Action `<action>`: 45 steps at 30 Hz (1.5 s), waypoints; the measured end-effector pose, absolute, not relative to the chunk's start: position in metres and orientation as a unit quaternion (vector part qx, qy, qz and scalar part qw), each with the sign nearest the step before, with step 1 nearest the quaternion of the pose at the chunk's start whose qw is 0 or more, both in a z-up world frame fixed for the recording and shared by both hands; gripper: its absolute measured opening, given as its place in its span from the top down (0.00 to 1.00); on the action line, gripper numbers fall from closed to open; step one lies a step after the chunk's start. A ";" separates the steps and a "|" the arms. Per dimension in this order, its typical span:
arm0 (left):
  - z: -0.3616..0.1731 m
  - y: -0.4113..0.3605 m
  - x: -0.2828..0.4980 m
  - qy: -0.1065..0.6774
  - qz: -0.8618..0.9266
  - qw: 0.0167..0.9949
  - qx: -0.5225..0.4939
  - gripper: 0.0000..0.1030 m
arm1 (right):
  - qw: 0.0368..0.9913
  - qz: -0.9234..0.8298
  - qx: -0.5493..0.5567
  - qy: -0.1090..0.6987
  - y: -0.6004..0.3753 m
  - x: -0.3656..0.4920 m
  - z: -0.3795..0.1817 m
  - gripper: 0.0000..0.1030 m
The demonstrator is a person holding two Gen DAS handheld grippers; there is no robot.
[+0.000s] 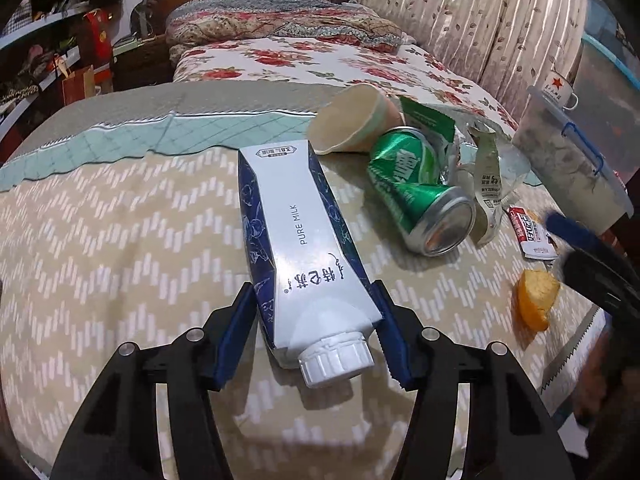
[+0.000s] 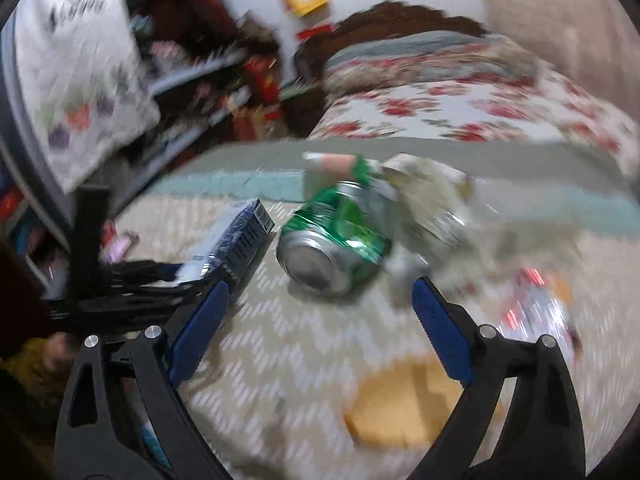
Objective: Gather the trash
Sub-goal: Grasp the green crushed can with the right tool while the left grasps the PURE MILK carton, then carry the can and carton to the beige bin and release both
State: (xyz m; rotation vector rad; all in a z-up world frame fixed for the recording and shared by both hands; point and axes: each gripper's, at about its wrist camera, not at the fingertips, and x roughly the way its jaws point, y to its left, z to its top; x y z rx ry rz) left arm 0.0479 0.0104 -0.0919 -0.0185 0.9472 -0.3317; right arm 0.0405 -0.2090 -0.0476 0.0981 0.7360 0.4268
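Observation:
A white and blue milk carton lies on the table, cap toward me. My left gripper has a blue pad on each side of the carton's cap end and touches it. A crushed green can lies to its right, with a paper cup, torn wrappers, a red packet and an orange peel. In the blurred right wrist view, my right gripper is open and empty, just short of the can. The carton and the left gripper lie to its left. The peel lies below it.
The table wears a beige zigzag cloth. A clear lidded box with a mug on it stands at the right edge. A bed with a floral quilt lies behind. Cluttered shelves stand at the left.

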 end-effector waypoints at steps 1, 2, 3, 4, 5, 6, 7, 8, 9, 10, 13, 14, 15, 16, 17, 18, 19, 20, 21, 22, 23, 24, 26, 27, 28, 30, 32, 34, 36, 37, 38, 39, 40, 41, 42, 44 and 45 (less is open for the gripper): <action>-0.091 0.016 0.048 0.455 -0.158 0.876 -0.013 0.47 | 0.905 0.213 0.030 0.366 -0.200 0.052 -0.049 0.11; -0.092 0.020 0.049 0.455 -0.158 0.876 -0.015 0.47 | 0.900 0.218 0.014 0.377 -0.192 0.063 -0.052 0.13; -0.092 0.025 0.048 0.454 -0.156 0.877 -0.018 0.47 | 0.892 0.222 -0.003 0.393 -0.184 0.077 -0.057 0.17; -0.091 0.030 0.048 0.454 -0.154 0.877 -0.022 0.47 | 0.883 0.227 -0.020 0.409 -0.176 0.090 -0.063 0.19; -0.091 0.034 0.048 0.455 -0.154 0.877 -0.025 0.47 | 0.877 0.226 -0.039 0.422 -0.170 0.101 -0.069 0.25; -0.091 0.036 0.047 0.455 -0.154 0.877 -0.027 0.47 | 0.872 0.226 -0.055 0.431 -0.165 0.109 -0.074 0.33; -0.092 0.039 0.047 0.455 -0.155 0.876 -0.030 0.47 | 0.869 0.231 -0.060 0.434 -0.162 0.111 -0.076 0.35; -0.092 0.041 0.046 0.454 -0.156 0.876 -0.032 0.47 | 0.868 0.237 -0.060 0.431 -0.162 0.112 -0.076 0.40; -0.091 0.042 0.045 0.454 -0.157 0.877 -0.033 0.47 | 0.866 0.247 -0.050 0.433 -0.162 0.110 -0.074 0.49; -0.091 0.042 0.044 0.453 -0.158 0.877 -0.033 0.47 | 0.863 0.255 -0.038 0.434 -0.162 0.106 -0.072 0.54; -0.092 0.044 0.042 0.452 -0.161 0.877 -0.031 0.47 | 0.866 0.274 -0.035 0.417 -0.152 0.076 -0.062 0.61; -0.092 0.044 0.041 0.453 -0.161 0.876 -0.031 0.47 | 0.863 0.286 -0.028 0.415 -0.149 0.064 -0.059 0.61; -0.092 0.045 0.040 0.453 -0.162 0.876 -0.030 0.47 | 0.860 0.297 -0.018 0.414 -0.146 0.053 -0.057 0.61; -0.091 0.045 0.040 0.454 -0.163 0.876 -0.030 0.47 | 0.858 0.303 -0.014 0.414 -0.143 0.045 -0.056 0.61; -0.090 0.045 0.038 0.453 -0.163 0.876 -0.029 0.47 | 0.856 0.309 -0.014 0.415 -0.140 0.033 -0.056 0.61; -0.090 0.045 0.037 0.453 -0.163 0.876 -0.028 0.47 | 0.854 0.311 -0.018 0.416 -0.135 0.023 -0.057 0.61; -0.089 0.045 0.035 0.453 -0.162 0.876 -0.026 0.47 | 0.854 0.312 -0.023 0.415 -0.132 0.015 -0.060 0.61; -0.090 0.046 0.034 0.454 -0.162 0.876 -0.024 0.47 | 0.856 0.310 -0.032 0.412 -0.129 0.006 -0.062 0.61; -0.090 0.045 0.033 0.455 -0.162 0.875 -0.023 0.47 | 0.859 0.305 -0.040 0.409 -0.128 0.000 -0.063 0.60; -0.090 0.044 0.031 0.455 -0.163 0.875 -0.020 0.47 | 0.864 0.297 -0.054 0.404 -0.125 -0.007 -0.066 0.60; -0.091 0.042 0.030 0.455 -0.163 0.875 -0.018 0.47 | 0.866 0.293 -0.061 0.401 -0.124 -0.012 -0.068 0.59; -0.091 0.040 0.028 0.455 -0.164 0.875 -0.017 0.47 | 0.866 0.292 -0.065 0.401 -0.122 -0.014 -0.070 0.56; -0.091 0.038 0.027 0.456 -0.166 0.874 -0.017 0.47 | 0.864 0.293 -0.067 0.403 -0.120 -0.013 -0.073 0.48; -0.091 0.037 0.026 0.456 -0.166 0.874 -0.016 0.47 | 0.864 0.294 -0.070 0.404 -0.120 -0.013 -0.074 0.43; -0.091 0.036 0.026 0.456 -0.166 0.874 -0.014 0.47 | 0.865 0.293 -0.074 0.402 -0.120 -0.015 -0.074 0.42; -0.091 0.035 0.026 0.457 -0.167 0.874 -0.013 0.46 | 0.867 0.288 -0.087 0.397 -0.122 -0.015 -0.076 0.41; -0.091 0.035 0.029 0.458 -0.169 0.873 -0.015 0.43 | 0.868 0.286 -0.085 0.397 -0.125 -0.013 -0.077 0.41; -0.092 0.033 0.033 0.459 -0.166 0.872 -0.017 0.33 | 0.865 0.289 -0.073 0.403 -0.126 -0.008 -0.081 0.42; -0.092 0.032 0.037 0.461 -0.166 0.872 -0.020 0.31 | 0.866 0.288 -0.077 0.401 -0.124 -0.005 -0.083 0.41; -0.092 0.031 0.039 0.460 -0.166 0.872 -0.022 0.31 | 0.866 0.289 -0.080 0.400 -0.123 -0.005 -0.083 0.41; -0.091 0.030 0.041 0.457 -0.163 0.874 -0.022 0.31 | 0.866 0.289 -0.085 0.399 -0.122 -0.005 -0.084 0.43; -0.091 0.029 0.043 0.457 -0.163 0.874 -0.023 0.33 | 0.867 0.288 -0.091 0.397 -0.121 -0.005 -0.084 0.52; -0.092 0.030 0.045 0.456 -0.161 0.875 -0.025 0.41 | 0.869 0.284 -0.099 0.393 -0.120 -0.006 -0.084 0.58; -0.093 0.031 0.046 0.457 -0.163 0.874 -0.027 0.43 | 0.871 0.282 -0.104 0.389 -0.118 -0.007 -0.084 0.64; -0.093 0.032 0.047 0.457 -0.165 0.874 -0.028 0.45 | 0.871 0.283 -0.104 0.389 -0.118 -0.007 -0.083 0.65; -0.092 0.032 0.048 0.453 -0.166 0.876 -0.022 0.48 | 0.873 0.283 -0.105 0.384 -0.116 -0.008 -0.082 0.68; -0.092 0.032 0.047 0.451 -0.167 0.876 -0.021 0.49 | 0.875 0.283 -0.107 0.377 -0.114 -0.010 -0.081 0.70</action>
